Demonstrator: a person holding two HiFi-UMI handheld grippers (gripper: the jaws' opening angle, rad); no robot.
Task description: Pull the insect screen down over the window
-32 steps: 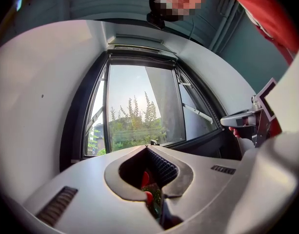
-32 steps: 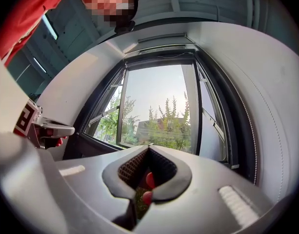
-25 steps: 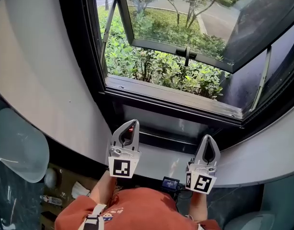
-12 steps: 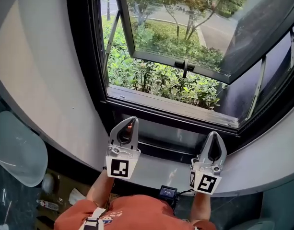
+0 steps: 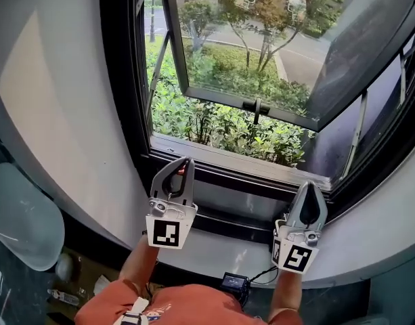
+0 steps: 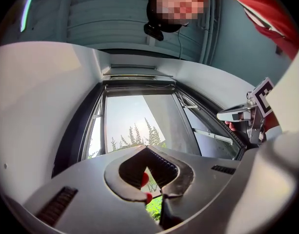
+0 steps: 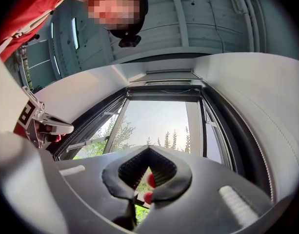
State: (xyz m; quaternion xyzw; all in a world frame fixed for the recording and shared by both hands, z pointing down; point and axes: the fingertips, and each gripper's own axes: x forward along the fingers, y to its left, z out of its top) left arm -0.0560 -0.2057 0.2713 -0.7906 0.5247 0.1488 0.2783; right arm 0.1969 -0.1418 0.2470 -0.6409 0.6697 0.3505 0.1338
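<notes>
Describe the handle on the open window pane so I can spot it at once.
Find the open window, its pane tilted out over the bushes. Follow the pane's bottom bar to its middle: the handle is the small dark T-shaped piece there, unlike the long grey stays at the sides.

We see a pale grey window sill [image 5: 224, 250] running left to right just below the window [image 5: 248, 59]. At its near edge shows a small black device [image 5: 235, 281] with a cable; we cannot tell whether it rests on the sill. Down at the near left, the dark floor [image 5: 11, 296] carries a crumpled white scrap [image 5: 101, 286] and a small bottle-like item [image 5: 58, 296].
</notes>
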